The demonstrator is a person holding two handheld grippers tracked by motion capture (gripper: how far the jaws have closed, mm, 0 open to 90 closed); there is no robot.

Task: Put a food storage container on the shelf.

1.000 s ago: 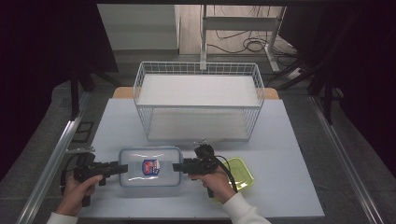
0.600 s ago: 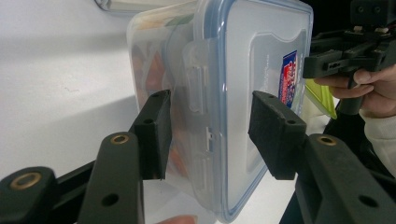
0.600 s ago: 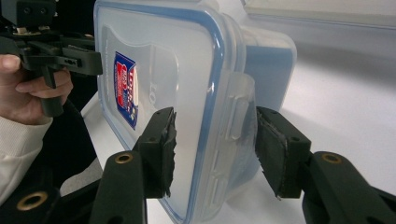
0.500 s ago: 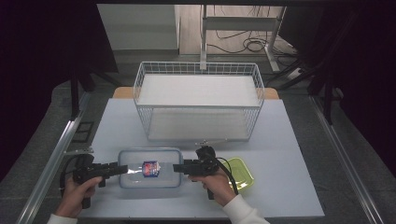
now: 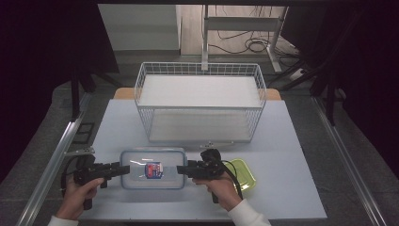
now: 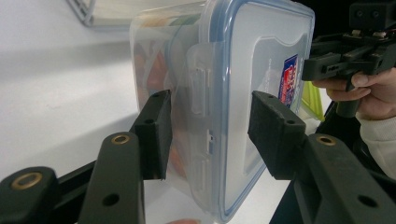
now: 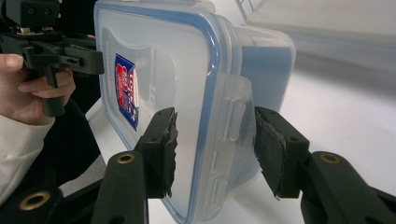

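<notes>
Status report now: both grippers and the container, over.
Left gripper and right gripper each clamp one end of the lidded container. Container low over table. Wire basket stands ahead.

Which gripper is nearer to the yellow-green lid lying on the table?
Right. The right gripper grips the clear container's right end, with the yellow-green lid just past that hand. The left gripper grips the container's far end.
</notes>
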